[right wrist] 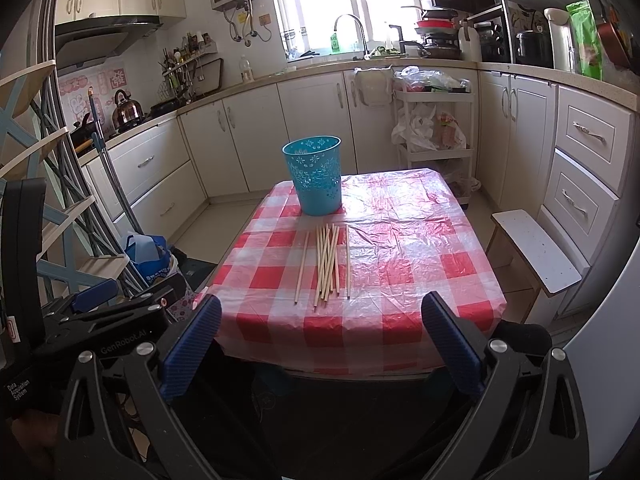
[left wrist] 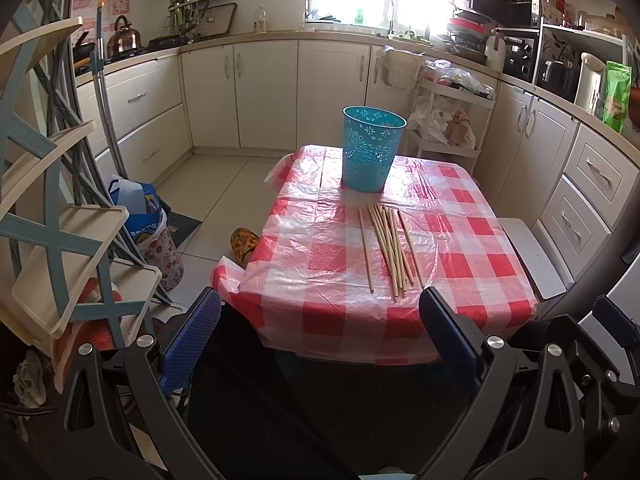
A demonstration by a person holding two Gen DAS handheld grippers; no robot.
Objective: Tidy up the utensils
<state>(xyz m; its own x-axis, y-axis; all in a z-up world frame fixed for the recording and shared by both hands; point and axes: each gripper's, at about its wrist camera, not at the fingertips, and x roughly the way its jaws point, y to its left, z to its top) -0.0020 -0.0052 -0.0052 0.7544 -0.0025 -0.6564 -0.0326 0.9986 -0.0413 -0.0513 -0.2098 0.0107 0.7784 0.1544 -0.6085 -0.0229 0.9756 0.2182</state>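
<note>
left wrist, table (left wrist: 500, 280) near edge hidden

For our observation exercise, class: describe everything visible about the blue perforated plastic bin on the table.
The blue perforated plastic bin is a round, tapered container, wider at its open rim, with floral cut-out patterns in its wall. It stands upright on the red-and-white checked plastic tablecloth, toward the far end, just beyond the wooden chopsticks. Neither gripper touches it.
</note>
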